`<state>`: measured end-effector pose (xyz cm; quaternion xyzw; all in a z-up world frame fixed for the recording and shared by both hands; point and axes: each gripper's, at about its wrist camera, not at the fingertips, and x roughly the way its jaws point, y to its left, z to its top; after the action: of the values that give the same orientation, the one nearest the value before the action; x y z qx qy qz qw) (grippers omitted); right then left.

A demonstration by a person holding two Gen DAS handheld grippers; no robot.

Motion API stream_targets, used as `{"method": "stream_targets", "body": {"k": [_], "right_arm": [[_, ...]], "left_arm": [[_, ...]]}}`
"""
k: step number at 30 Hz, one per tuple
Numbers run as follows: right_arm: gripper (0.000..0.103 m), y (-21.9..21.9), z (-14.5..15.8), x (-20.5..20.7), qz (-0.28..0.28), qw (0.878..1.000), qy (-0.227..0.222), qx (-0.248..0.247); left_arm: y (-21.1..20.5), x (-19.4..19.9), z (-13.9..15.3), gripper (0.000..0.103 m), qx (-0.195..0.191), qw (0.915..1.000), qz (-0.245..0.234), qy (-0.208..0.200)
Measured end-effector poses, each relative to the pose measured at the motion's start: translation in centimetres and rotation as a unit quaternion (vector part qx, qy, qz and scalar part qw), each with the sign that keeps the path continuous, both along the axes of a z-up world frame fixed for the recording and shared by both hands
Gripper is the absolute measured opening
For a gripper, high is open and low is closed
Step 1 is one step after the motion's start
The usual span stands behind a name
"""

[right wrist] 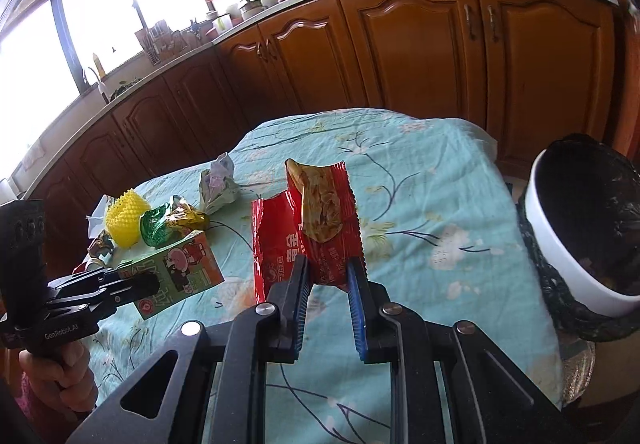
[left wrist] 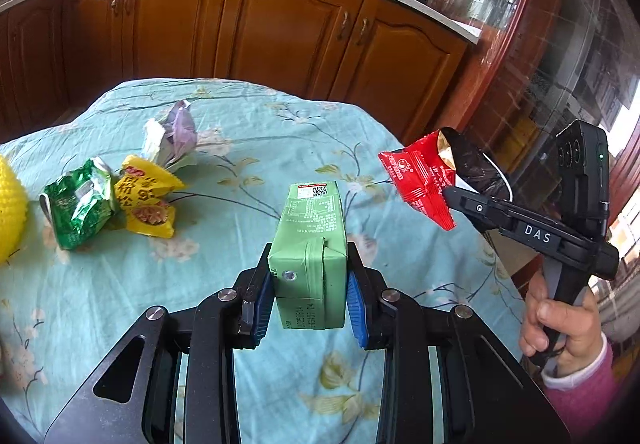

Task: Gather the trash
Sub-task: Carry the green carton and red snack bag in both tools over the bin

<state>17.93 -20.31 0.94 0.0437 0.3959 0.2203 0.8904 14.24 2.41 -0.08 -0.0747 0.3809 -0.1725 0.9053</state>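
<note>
- Risk of a slip: red snack wrapper (right wrist: 316, 228) pinched only by its lower edge, upper part flopping free with the torn mouth gaping; thin foil likely to slide out on a quick swing toward the bin.
- Risk of a spill: green drink carton (left wrist: 310, 244) clamped near its folded end, most of its body sticking out ahead of the pads; any liquid left inside may drip onto the floral tablecloth (left wrist: 248, 132) if tipped.
- Risk of a miss: white bin with black liner (right wrist: 576, 240) standing off the table's right edge, so a release made short of the rim drops the trash on cloth or floor.
- Risk of a bump: both grippers close together above the table, wrapper and carton near enough to brush.
- Left gripper (left wrist: 308, 284): jaws partly spread, blue pads pressed on both sides of the carton, carton lifted clear of the cloth.
- Right gripper (right wrist: 328, 296): jaws nearly together, pinching the wrapper, wrapper held above the table.
- Still lying on the cloth, well apart from the bin: green foil packet (left wrist: 78, 212), yellow packet (left wrist: 148, 204), crumpled pale wrapper (left wrist: 172, 136), yellow spiky ball (right wrist: 124, 218).
</note>
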Motion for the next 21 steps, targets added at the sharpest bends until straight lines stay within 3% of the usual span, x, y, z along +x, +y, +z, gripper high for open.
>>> {"method": "stream_targets", "body": {"k": [21], "right_arm": [[0.019, -10.3, 1.1, -2.8, -0.092, 0.996, -0.014, -0.004]], "left_arm": [[-11.6, 2.1, 1.9, 0.03, 0.016, 0.9952, -0.093, -0.025]]}}
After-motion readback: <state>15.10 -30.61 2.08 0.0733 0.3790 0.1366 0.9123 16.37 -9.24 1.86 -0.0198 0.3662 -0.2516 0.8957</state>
